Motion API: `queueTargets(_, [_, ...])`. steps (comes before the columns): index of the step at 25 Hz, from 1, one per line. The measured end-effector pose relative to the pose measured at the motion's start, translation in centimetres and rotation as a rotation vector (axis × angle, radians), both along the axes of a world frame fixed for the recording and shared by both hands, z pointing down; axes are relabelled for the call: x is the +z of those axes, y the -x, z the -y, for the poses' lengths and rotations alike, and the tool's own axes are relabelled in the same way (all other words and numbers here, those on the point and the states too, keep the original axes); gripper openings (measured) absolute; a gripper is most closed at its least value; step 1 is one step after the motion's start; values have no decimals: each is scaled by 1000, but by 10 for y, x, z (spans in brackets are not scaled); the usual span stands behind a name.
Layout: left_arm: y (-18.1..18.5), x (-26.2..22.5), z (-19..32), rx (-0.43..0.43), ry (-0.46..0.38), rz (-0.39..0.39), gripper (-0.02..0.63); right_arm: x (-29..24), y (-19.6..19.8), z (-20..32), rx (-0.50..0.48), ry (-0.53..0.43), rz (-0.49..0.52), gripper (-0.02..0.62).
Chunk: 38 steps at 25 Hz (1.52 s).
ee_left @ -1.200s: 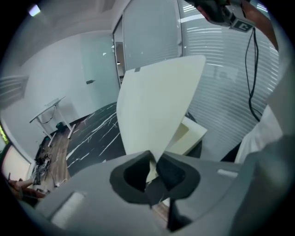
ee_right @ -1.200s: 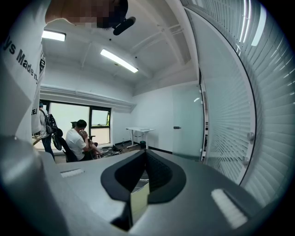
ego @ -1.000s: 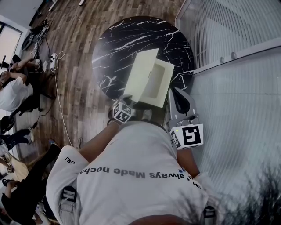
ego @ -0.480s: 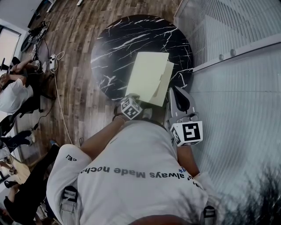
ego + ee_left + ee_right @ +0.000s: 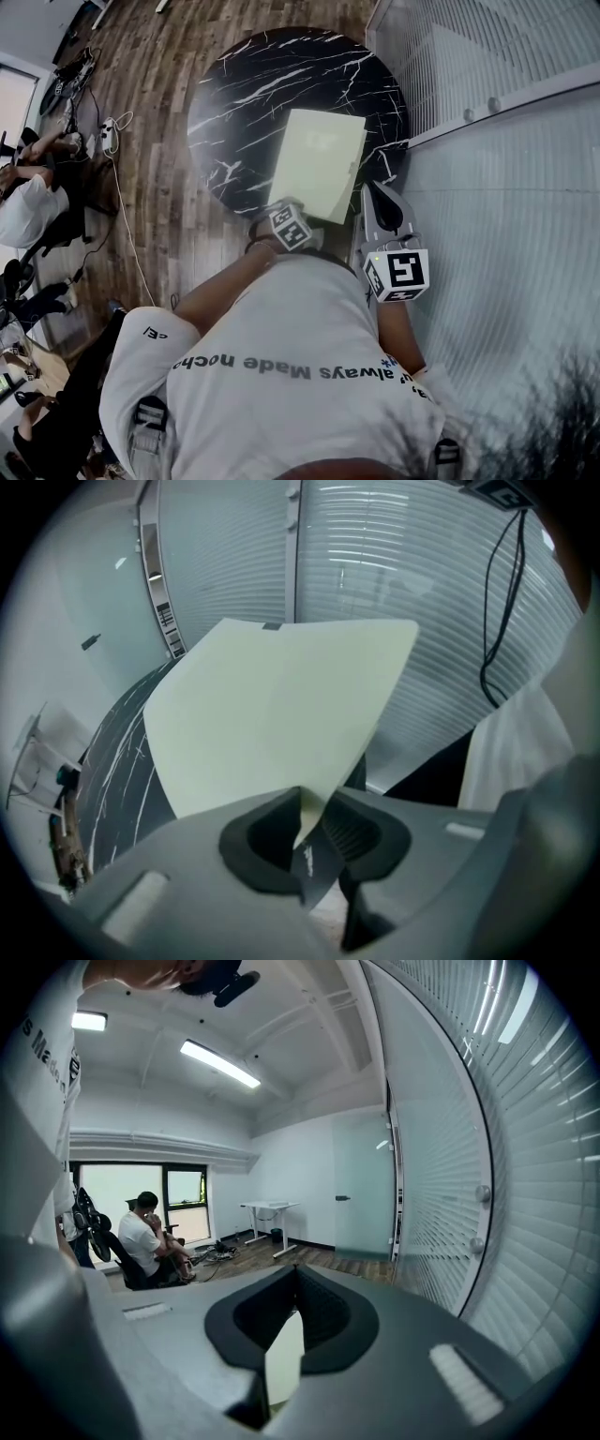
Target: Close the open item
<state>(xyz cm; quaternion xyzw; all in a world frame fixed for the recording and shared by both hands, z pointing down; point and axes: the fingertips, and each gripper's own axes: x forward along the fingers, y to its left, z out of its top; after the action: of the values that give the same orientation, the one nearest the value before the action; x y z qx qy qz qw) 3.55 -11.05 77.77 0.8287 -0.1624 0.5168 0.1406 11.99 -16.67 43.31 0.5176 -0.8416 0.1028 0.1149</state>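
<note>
A pale yellow folder (image 5: pixel 321 164) lies flat and closed on the round black marble table (image 5: pixel 253 94). My left gripper (image 5: pixel 302 210) is at the folder's near edge. In the left gripper view its jaws (image 5: pixel 302 797) pinch a corner of the pale cover (image 5: pixel 281 705), and they are opening. My right gripper (image 5: pixel 380 189) stands just right of the folder, past the table's edge. In the right gripper view its jaws (image 5: pixel 296 1274) meet at the tips. A pale strip shows in the hollow behind them; I cannot tell what it is.
A glass wall with blinds (image 5: pixel 487 141) runs along the right, close to the table. Wooden floor (image 5: pixel 159 150) lies to the left, with a power strip and cables (image 5: pixel 111 131) and seated people (image 5: pixel 28 202) farther left. A black cable (image 5: pixel 497 602) hangs by the blinds.
The folder's cover has swung down from standing open to lying flat on its base. My left gripper moved right and forward with the cover's corner. The right gripper barely moved.
</note>
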Motion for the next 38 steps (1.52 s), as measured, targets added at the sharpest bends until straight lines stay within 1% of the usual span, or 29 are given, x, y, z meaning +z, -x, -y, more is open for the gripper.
queueTargets(5, [-6,9,-2,40,13,42,77,33,-11,9,17,56,-32,2])
queueTargets(10, [-6,13,-2,76,22,84,81,88,-19,28,23,138,-109,2])
queueTargets(13, [-8,18,-3,100,30,112,87,138,-24,45,16,212,-174,2])
queueTargets(18, [-9,21,-5,142,45,149,94,223,-30,65,-6,362,-261,2])
queueTargets(22, [-10,25,-7,176,74,167,104,277,-35,76,-27,463,-322,2])
queueTargets(26, [-13,27,-7,198,102,167,104,313,-38,79,-48,535,-353,2])
queueTargets(29, [-15,27,-3,193,118,162,100,332,-39,76,-60,581,-368,2])
queueTargets(30, [-14,26,-1,182,122,158,90,338,-40,74,-62,595,-370,2])
queueTargets(32, [-14,26,4,153,141,138,16,347,-41,70,-66,618,-371,2])
queueTargets(35, [-14,26,6,143,186,113,14,358,-42,66,-73,642,-376,2])
queueTargets(38, [-15,27,6,151,194,114,14,364,-43,65,-72,653,-370,2])
